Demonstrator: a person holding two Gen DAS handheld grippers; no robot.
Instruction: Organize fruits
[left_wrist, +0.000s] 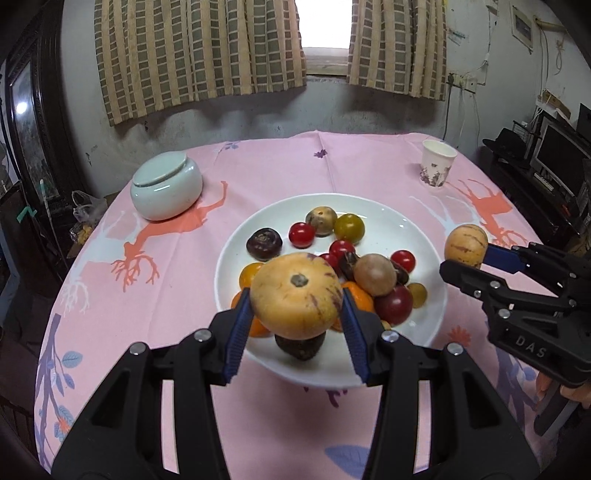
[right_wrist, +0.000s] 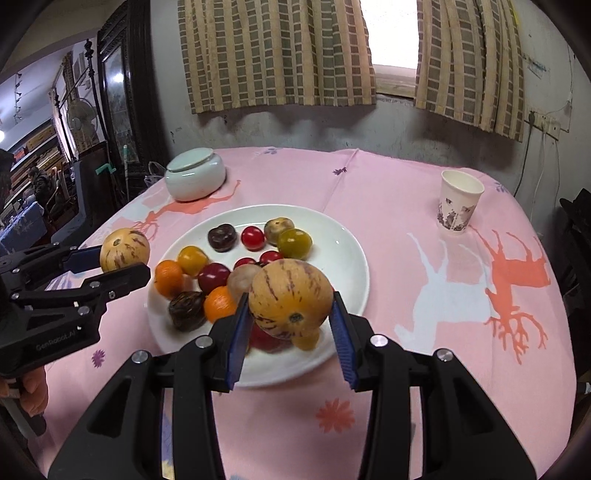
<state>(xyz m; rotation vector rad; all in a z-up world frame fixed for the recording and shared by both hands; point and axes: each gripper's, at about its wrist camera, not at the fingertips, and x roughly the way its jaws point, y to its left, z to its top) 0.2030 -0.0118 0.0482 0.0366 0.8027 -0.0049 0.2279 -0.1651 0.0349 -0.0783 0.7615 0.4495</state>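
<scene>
Fruits: your left gripper (left_wrist: 295, 317) clamps a round, purple-streaked yellow melon (left_wrist: 297, 295) at frame centre; your right gripper (right_wrist: 290, 325) grips its twin (right_wrist: 290, 297) above the glossy white plate (right_wrist: 343, 236)

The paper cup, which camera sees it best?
The right wrist view: the cup stands larger there, with its flower print clear. In the left wrist view the cup is smaller and farther back on the table, though still whole.
</scene>
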